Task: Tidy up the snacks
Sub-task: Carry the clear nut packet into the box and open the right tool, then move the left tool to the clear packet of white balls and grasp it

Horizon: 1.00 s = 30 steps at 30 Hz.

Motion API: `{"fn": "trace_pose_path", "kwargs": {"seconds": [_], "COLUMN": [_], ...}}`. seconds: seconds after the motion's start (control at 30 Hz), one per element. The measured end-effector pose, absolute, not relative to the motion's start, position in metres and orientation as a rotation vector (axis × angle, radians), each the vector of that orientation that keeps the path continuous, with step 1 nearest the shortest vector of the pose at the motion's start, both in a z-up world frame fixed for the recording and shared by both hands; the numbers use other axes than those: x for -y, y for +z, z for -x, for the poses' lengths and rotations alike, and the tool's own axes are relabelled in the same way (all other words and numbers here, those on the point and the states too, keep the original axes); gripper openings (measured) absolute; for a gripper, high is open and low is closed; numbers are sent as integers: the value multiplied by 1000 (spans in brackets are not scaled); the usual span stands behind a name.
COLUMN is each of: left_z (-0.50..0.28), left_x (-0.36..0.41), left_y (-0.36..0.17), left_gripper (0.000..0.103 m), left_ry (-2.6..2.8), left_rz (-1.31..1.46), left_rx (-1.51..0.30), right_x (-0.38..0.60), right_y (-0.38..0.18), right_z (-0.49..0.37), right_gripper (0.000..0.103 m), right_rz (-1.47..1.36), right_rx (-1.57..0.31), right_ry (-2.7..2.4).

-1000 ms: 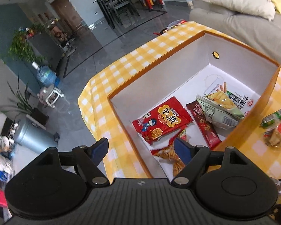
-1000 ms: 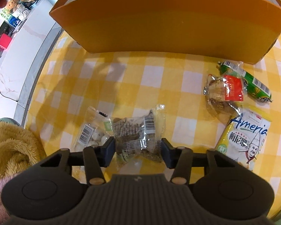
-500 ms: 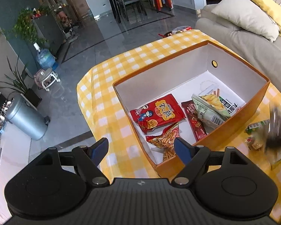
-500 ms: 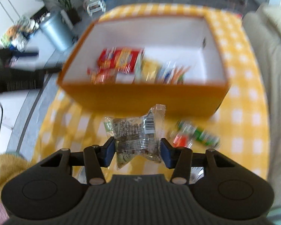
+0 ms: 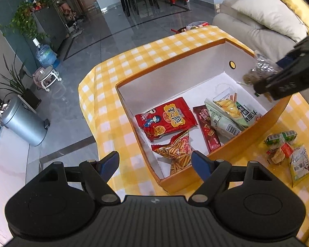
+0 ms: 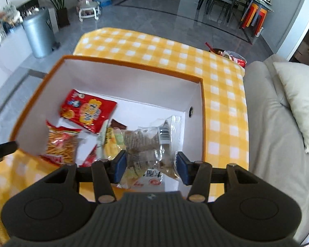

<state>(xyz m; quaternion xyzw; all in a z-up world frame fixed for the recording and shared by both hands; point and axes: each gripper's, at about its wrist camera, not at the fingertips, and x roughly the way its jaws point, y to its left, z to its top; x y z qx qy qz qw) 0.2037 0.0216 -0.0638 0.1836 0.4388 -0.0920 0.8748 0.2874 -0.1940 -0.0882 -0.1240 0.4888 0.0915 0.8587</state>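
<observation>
Both hand-held grippers hung above an orange box (image 5: 197, 65) with white inner walls, which stood on a table under a yellow checked cloth (image 5: 105, 111). Several snacks already lay inside the box: a red packet (image 5: 166, 119) flat on the floor, a bag of thin sticks (image 5: 175, 152) in the near corner, a dark red bar (image 5: 208, 131), and a pale green bag (image 5: 226, 113) leaning against the side wall. A few small packets (image 5: 284, 146) were left on the cloth just outside the box, so the sorting looked partly done, with those waiting to go in.

In the right gripper (image 6: 150, 164), a clear bag of brown pieces (image 6: 148, 144) was pinched from both sides by the blue pads. The jaws were partly closed on it, and the bag hung over the box interior, near the wall with the round hole, above the green bag.

On the left gripper (image 5: 155, 162), the jaws stood wide apart with nothing between them, poised over the near corner of the box.
</observation>
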Motion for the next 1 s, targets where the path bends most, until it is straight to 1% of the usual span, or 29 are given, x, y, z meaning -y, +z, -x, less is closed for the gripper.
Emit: {"fn": "trace_pose_path", "kwargs": {"seconds": [0.27,0.53,0.63,0.7,0.83,1.0], "left_z": [-206,-202,-200,-199,-196,-186], "left_x": [-23,-26,-26,-27,-29,-28], "left_y": [-71,-71,-70,-69,-65,-61], "left_gripper": [93,93,93,93,93,93], "left_ry": [-192,-206,-196,-191,-193,-213], "left_rz": [-360,-301,-298,-292,-274,-255], "left_rx": [-967,-1009,-1013,-1018,-1023,-1029], "right_x": [180,173,176,178,182,189], "right_y": [-122,-133,-133,-131,-126,-111], "right_z": [-308,-307,-307,-306,-302,-292], "right_gripper": [50,54,56,64,64,71], "right_rz": [319,371,353,338,319,260], "right_rx": [-1116,-1149,-1157,-1158,-1150,-1118], "right_ry": [177,188,182,176,182,192]}}
